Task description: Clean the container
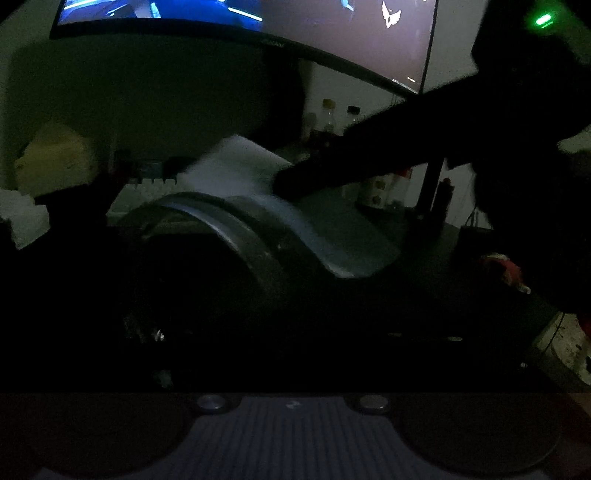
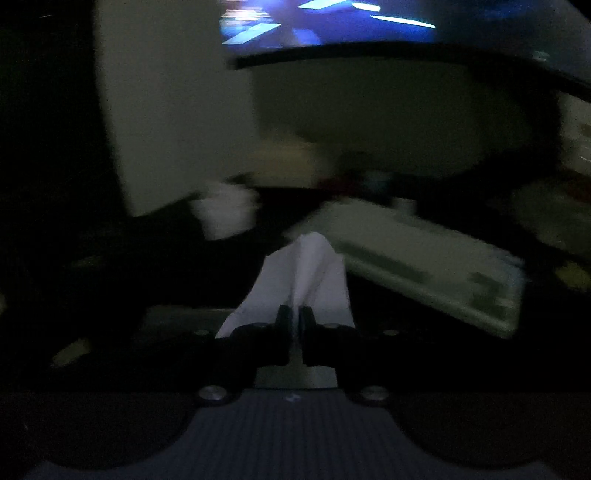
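Note:
The scene is very dark. In the left wrist view a grey round container (image 1: pixel 236 229) fills the middle, close to the camera, its curved rim arching over a black inside. My left gripper's fingers are lost in the dark below it. From the upper right my right gripper (image 1: pixel 291 181) reaches in as a black shape, pressing a white tissue (image 1: pixel 236 166) at the container's top edge. In the right wrist view, which is blurred, my right gripper (image 2: pixel 295 317) is shut on the white tissue (image 2: pixel 306 273), which fans out ahead of the fingers.
A curved monitor (image 1: pixel 258 22) glows blue above the desk. A pale keyboard (image 2: pixel 424 266) lies behind the container, right of the tissue. Small bottles (image 1: pixel 328 118) stand at the back. A yellowish object (image 1: pixel 55 158) and a white blurred lump (image 2: pixel 225 214) sit to the left.

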Demonstrator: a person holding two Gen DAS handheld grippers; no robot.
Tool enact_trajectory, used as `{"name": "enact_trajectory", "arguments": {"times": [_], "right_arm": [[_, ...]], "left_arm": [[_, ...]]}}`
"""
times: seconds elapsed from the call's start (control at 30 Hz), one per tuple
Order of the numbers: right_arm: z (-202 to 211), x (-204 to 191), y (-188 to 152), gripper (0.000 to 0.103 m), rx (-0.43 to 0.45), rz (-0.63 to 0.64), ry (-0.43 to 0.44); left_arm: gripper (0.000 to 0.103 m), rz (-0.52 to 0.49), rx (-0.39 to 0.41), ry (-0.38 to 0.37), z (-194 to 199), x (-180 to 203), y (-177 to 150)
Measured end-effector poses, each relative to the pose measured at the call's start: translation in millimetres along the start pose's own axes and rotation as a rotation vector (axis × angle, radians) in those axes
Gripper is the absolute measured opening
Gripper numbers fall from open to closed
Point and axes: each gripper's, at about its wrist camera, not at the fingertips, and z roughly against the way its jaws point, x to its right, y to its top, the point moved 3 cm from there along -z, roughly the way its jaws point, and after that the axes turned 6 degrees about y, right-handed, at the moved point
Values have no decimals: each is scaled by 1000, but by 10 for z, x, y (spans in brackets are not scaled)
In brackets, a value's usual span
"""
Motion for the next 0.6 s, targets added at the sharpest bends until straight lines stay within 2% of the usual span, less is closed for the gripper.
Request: {"name": "enact_trajectory", "arguments": {"times": [0.1,0.13,0.3,0.4,0.43,0.53,0.6], "right_arm": [[-75,90,17,7,3,-27,-68],[-78,23,23,7,14,-10,-49],[-64,-394,30,7,33,52,169],[-59,-388,23,7,32,42,212],[-60,-320,25,7,31,21,209],[-81,-20,40,8,22,-35,65],[-98,128,55,8,12,-84,7]], "left_arm": [[63,26,-4,-2,-20,-70,28],[63,33,-5,-3,-29,-93,39],[63,41,-7,8,-84,-130,72],[63,58,-1,22,-87,-146,75],[63,63,0,23,-87,-151,78],[63,61,-3,24,-95,-161,90],[63,60,-6,24,-100,-171,102]]}}
